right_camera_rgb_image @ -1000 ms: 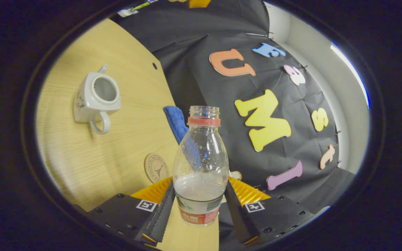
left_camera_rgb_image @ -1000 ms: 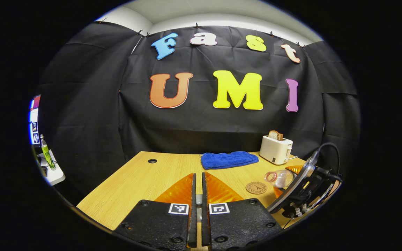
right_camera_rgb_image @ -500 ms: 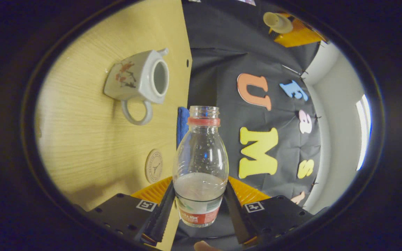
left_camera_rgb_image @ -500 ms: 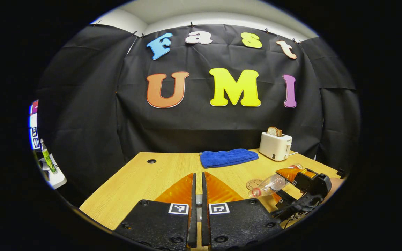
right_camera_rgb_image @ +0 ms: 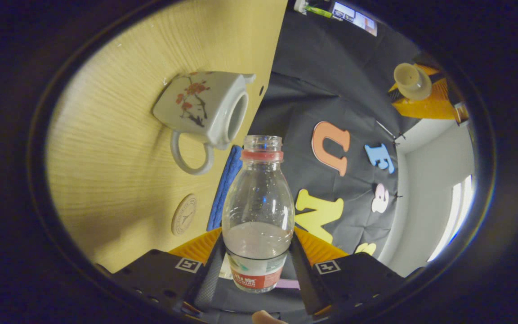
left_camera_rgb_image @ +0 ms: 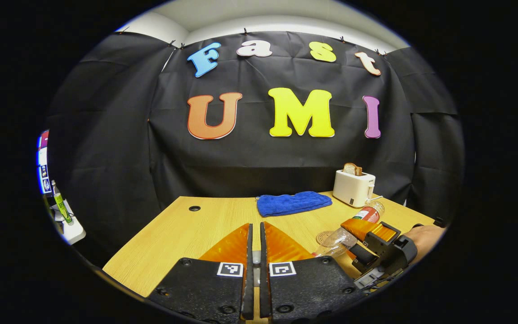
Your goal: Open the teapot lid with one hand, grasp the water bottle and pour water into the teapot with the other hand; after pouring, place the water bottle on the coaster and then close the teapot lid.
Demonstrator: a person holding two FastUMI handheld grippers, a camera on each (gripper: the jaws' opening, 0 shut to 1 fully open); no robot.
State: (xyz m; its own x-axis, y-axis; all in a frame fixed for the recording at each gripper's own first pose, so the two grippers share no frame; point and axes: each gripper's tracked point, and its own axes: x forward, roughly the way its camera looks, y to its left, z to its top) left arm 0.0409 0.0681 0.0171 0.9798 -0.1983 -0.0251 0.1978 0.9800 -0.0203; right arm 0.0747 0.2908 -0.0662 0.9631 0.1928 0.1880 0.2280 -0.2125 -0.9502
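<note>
Left gripper view. The left gripper [left_camera_rgb_image: 253,265] is held above the near edge of the table [left_camera_rgb_image: 182,229], its two fingers drawn close together on a small pale part, the lid's knob as far as can be told. A blue cloth [left_camera_rgb_image: 293,203] lies along the far edge and a toaster [left_camera_rgb_image: 354,189] stands at the far right corner. Low on the right, the right gripper [left_camera_rgb_image: 361,228], held by a hand [left_camera_rgb_image: 425,238], carries the water bottle [left_camera_rgb_image: 346,229] tilted neck-down above the table; the coaster [left_camera_rgb_image: 324,237] lies just behind the bottle.

Right gripper view. The right gripper [right_camera_rgb_image: 258,258] is clamped on the lower body of the water bottle [right_camera_rgb_image: 258,211], both fingers pressing its sides; the bottle is uncapped and partly filled. The teapot [right_camera_rgb_image: 205,112] stands open on the table [right_camera_rgb_image: 115,180] near its far edge, just beyond the bottle mouth. The coaster [right_camera_rgb_image: 184,214] lies nearer the gripper, beside the blue cloth [right_camera_rgb_image: 223,189]. The teapot lid [right_camera_rgb_image: 412,81] is carried by the left gripper [right_camera_rgb_image: 425,101] at upper right.
</note>
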